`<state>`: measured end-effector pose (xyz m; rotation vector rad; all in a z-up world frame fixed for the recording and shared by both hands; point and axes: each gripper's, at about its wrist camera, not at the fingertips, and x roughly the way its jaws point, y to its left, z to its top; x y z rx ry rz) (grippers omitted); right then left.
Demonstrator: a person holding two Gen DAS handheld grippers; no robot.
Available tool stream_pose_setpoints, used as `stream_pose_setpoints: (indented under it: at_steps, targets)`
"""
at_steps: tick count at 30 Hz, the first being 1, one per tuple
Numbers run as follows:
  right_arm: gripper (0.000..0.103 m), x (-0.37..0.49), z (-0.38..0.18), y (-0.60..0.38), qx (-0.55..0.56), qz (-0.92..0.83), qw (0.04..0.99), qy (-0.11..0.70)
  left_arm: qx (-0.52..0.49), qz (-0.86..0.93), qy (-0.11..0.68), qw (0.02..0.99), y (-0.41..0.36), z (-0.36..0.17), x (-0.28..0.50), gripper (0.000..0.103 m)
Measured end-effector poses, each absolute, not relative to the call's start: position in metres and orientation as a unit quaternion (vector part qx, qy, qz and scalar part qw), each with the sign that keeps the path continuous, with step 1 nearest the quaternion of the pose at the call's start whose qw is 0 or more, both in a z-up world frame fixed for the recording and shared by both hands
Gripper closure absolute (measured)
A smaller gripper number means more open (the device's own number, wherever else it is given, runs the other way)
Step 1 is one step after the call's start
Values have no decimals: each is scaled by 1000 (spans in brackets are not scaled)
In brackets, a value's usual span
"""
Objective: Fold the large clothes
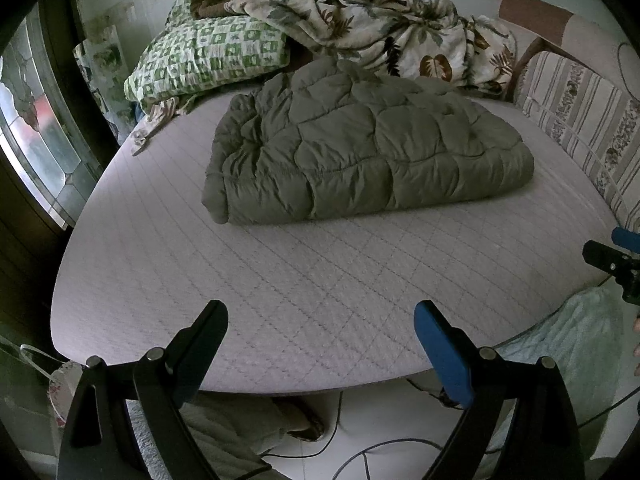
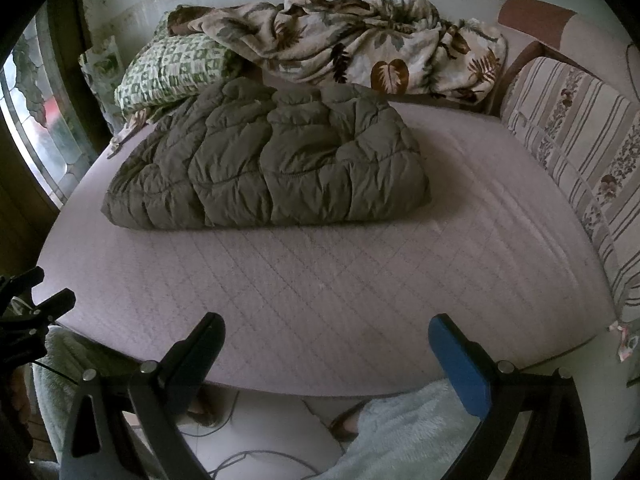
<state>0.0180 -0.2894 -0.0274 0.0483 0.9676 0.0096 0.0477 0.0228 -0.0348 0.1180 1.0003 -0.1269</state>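
Observation:
An olive-green quilted puffy garment (image 1: 360,148) lies folded into a thick bundle on the pale quilted mattress (image 1: 280,280). It also shows in the right wrist view (image 2: 272,164), on the mattress (image 2: 340,280). My left gripper (image 1: 322,320) is open and empty, held over the near edge of the mattress, well short of the bundle. My right gripper (image 2: 326,332) is open and empty, also at the near edge. The right gripper shows at the right edge of the left wrist view (image 1: 616,256); the left gripper shows at the left edge of the right wrist view (image 2: 36,312).
A green checked pillow (image 1: 208,56) and a crumpled leaf-print blanket (image 1: 392,36) lie at the head of the bed. A striped floral cushion (image 1: 580,120) lines the right side. A stained-glass window (image 1: 36,128) is on the left. Cables (image 1: 360,452) run on the floor.

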Motion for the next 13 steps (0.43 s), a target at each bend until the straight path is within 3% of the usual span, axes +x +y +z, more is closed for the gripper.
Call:
stream_pose_setpoints:
  at_steps: [13]
  targets:
    - [0,32,-40,-291,26,2,878,477,44,-56,490,869,24,-45,61,9]
